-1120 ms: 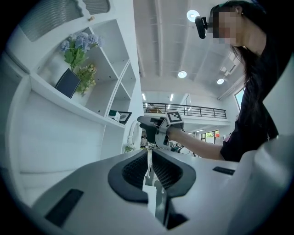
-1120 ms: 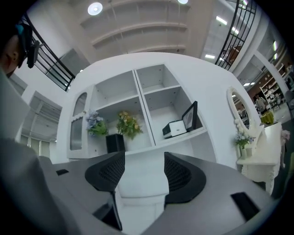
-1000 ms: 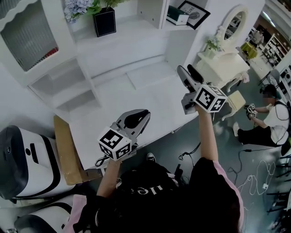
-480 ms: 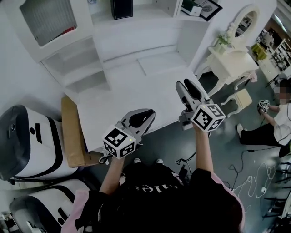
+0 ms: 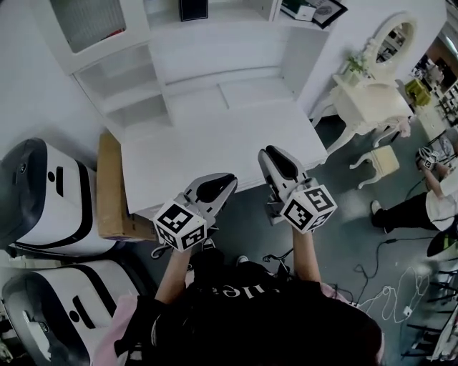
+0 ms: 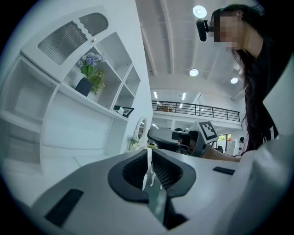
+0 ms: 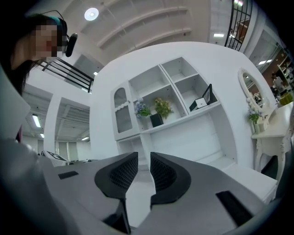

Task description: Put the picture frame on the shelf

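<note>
The black picture frame leans in the top right shelf compartment beside a small white box; it also shows in the right gripper view and, very small, in the left gripper view. My left gripper is held at the white desk's front edge, shut with nothing in it. My right gripper hovers over the desk's front right corner. Its jaws have just been closing, and a narrow gap remains with nothing between them. Both grippers are far from the frame.
The white desk fronts the shelf unit, which holds a black planter. A vanity table and stool stand at the right. Cardboard and white machines lie at the left. A person sits on the floor, far right.
Both grippers have drawn back from over the desk to its front edge, and the shelf looks farther away. The right jaws have narrowed from wide open to a small gap.
</note>
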A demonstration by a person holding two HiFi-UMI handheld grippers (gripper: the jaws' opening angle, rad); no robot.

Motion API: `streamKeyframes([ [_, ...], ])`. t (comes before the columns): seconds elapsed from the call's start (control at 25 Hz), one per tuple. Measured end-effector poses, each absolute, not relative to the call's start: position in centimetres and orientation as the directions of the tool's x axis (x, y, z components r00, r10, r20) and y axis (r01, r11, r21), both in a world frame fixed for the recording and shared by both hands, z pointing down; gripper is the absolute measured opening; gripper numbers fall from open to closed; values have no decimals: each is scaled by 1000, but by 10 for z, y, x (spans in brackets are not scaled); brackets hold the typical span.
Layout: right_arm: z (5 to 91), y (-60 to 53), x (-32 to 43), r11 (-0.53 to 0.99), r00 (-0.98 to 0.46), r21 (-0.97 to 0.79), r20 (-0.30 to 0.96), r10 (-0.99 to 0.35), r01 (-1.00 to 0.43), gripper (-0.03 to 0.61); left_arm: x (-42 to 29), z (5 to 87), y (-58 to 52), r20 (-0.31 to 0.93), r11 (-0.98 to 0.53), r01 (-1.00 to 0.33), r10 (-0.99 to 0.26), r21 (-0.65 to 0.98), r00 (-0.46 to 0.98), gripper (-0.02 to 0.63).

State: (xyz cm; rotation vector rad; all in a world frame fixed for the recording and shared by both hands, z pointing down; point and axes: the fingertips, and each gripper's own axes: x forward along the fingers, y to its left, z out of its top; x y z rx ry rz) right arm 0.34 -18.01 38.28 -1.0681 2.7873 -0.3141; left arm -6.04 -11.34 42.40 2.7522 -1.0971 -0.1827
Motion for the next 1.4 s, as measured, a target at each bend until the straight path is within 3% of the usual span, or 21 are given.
streamKeyframes([
  [0.6, 437, -77, 47, 811, -837, -221, 46, -545, -541, 93, -10, 452, -18, -27, -556, -797, -823, 237, 567, 40],
  [1.4, 452, -53, 70, 832, -861, -227, 71, -504, -506, 77, 8, 456, 10, -35, -503, -831, -859, 236, 510, 40],
])
